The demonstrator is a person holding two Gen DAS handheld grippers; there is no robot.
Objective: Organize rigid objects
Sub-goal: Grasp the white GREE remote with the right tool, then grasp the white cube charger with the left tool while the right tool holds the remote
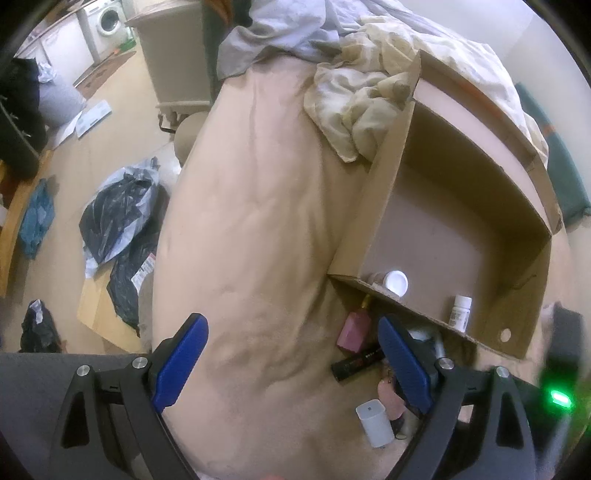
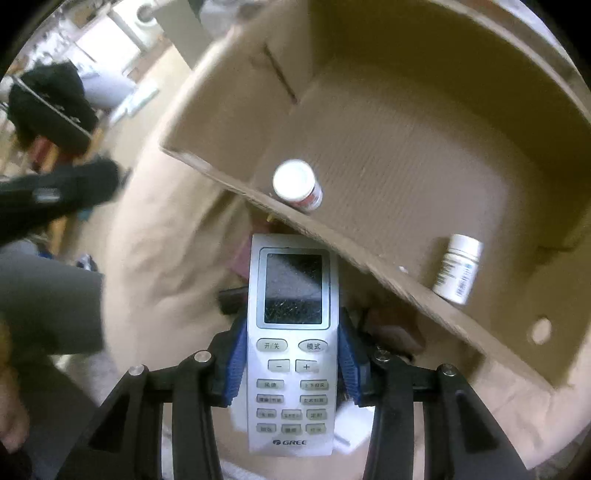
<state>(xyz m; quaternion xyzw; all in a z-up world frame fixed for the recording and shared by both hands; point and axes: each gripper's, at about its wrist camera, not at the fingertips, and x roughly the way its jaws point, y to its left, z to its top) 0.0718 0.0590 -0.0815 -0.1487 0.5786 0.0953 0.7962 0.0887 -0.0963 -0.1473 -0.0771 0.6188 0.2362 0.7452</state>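
My right gripper [image 2: 291, 365] is shut on a silver GREE remote control [image 2: 293, 343], held just in front of the near wall of an open cardboard box [image 2: 369, 254]. Inside the box are a white-capped bottle with a red label [image 2: 297, 184] and a white pill bottle [image 2: 458, 269]; both also show in the left wrist view, the capped one [image 1: 395, 282] and the pill bottle [image 1: 460, 312]. My left gripper [image 1: 291, 365] is open and empty over the beige bed sheet [image 1: 258, 221]. Beside the box lie a pink bottle [image 1: 354, 328], a black tube [image 1: 356, 363] and a small white container [image 1: 375, 421].
A crumpled cream cloth [image 1: 362, 103] and grey bedding [image 1: 280, 33] lie at the far end of the bed. Dark plastic bags [image 1: 118, 218] and flat cardboard [image 1: 99, 310] lie on the floor to the left. A beige cabinet [image 1: 173, 55] stands beyond.
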